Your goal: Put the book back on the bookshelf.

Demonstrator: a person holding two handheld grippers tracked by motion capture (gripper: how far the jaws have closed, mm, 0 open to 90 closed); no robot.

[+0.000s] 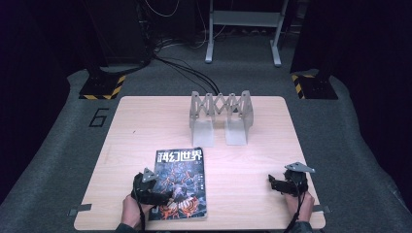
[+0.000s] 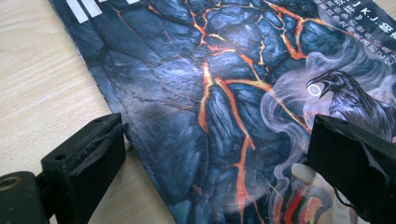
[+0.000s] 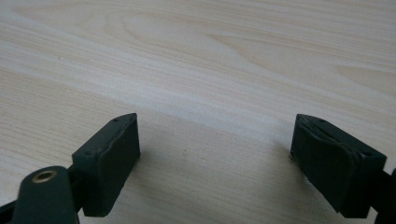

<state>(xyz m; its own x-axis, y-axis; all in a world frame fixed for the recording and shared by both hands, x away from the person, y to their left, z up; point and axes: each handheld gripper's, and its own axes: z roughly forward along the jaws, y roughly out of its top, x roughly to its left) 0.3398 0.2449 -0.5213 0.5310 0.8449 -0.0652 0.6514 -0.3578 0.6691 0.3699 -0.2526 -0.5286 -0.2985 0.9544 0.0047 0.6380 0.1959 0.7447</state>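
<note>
Magazine (image 1: 180, 182) with a dark, lava-cracked cover is seen lying flat at the near left of the wooden table (image 1: 248, 160), its title edge turned to the far side. The left gripper (image 1: 165, 196) is held low over the near left part of the cover, jaws spread apart, nothing clamped; one jaw is seen over the wood just beside the magazine's edge, the other over the cover. At the near right, the right gripper (image 1: 272, 183) is held over bare wood, jaws likewise apart. Farther off, a grey folding rack (image 1: 221, 116) stands upright near the far edge.
</note>
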